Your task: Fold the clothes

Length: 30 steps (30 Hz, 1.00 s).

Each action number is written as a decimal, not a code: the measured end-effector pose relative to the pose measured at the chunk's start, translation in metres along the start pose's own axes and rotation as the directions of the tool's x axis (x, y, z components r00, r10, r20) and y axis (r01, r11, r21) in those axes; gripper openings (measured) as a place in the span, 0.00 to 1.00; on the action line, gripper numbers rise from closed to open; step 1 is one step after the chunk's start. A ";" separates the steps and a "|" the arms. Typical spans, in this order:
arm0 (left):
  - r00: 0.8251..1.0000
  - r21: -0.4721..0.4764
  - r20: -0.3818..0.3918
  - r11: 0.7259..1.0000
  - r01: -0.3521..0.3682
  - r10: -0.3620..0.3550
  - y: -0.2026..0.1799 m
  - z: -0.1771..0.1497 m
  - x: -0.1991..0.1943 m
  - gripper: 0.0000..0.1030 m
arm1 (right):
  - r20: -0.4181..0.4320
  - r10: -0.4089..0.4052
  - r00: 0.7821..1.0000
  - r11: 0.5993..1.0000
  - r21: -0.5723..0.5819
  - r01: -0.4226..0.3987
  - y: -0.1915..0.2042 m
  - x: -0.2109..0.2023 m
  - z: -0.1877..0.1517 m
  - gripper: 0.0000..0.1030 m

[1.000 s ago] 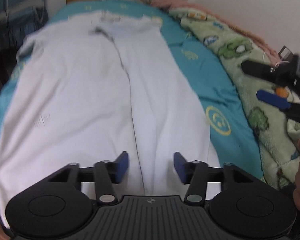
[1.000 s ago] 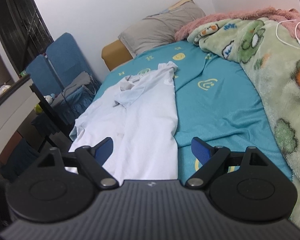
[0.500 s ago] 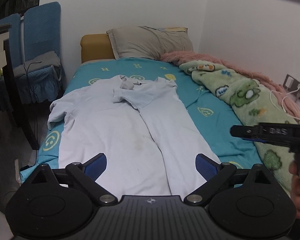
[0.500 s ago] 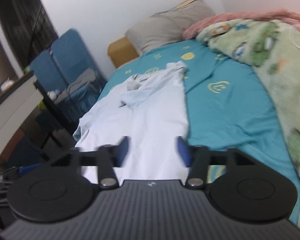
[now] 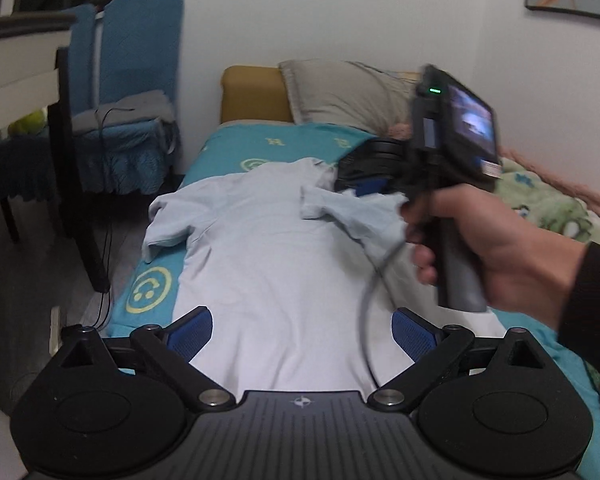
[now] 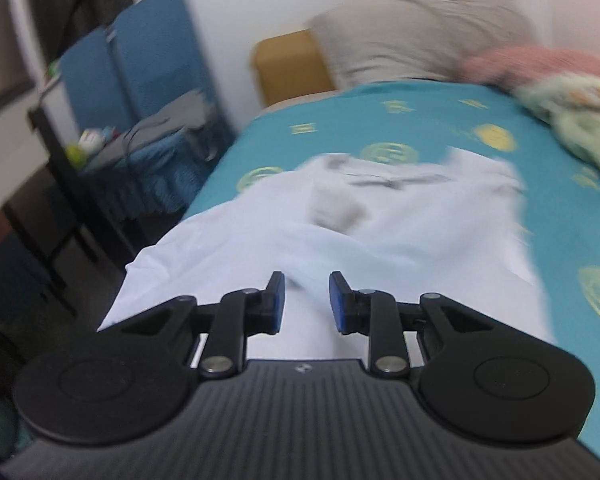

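Note:
A pale blue short-sleeved shirt (image 5: 268, 264) lies spread on the teal bed sheet (image 5: 148, 286), collar toward the pillow, its right side folded over the middle. My left gripper (image 5: 302, 334) is wide open and empty above the shirt's hem. My right gripper (image 6: 305, 303) is open with a narrow gap, empty, hovering over the shirt (image 6: 380, 236) near its upper half. In the left wrist view the right gripper's body (image 5: 440, 148) and the hand holding it hang over the shirt's folded sleeve.
A grey pillow (image 5: 348, 92) and yellow headboard (image 5: 252, 92) are at the bed's far end. A green and pink blanket (image 5: 548, 208) lies along the right side. Blue chairs (image 5: 132, 92) and a dark table leg (image 5: 76, 184) stand left of the bed.
My right gripper has moved forward over the shirt toward the collar end and its jaws have narrowed. My left gripper pulled back, opened wide and now looks along the bed.

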State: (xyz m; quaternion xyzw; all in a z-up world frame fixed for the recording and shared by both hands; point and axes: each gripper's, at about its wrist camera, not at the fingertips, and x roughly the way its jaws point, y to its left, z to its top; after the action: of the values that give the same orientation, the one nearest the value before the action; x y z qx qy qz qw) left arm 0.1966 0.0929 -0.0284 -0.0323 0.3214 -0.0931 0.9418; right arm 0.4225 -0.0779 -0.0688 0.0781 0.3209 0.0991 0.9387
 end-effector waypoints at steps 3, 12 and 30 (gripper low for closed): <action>0.999 -0.064 -0.032 0.998 -0.017 0.015 0.019 -0.001 0.016 0.95 | -0.038 0.088 0.995 0.990 -0.110 -0.092 0.047 0.038 0.002 0.65; 0.999 -0.298 -0.029 0.954 -0.040 0.033 0.069 -0.006 0.016 0.95 | -0.172 0.276 0.946 0.798 -0.508 -0.325 0.165 0.083 -0.037 0.74; 0.996 -0.390 0.080 0.921 -0.016 0.051 0.079 -0.005 0.009 0.95 | 0.166 0.124 0.978 0.956 -0.284 -0.073 0.110 0.015 0.010 0.06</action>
State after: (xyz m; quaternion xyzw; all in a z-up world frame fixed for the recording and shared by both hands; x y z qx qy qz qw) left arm 0.2128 0.1683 -0.0475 -0.2170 0.2920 -0.0097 0.9314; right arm 0.4250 0.0308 -0.0468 -0.0290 0.2123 0.1824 0.9596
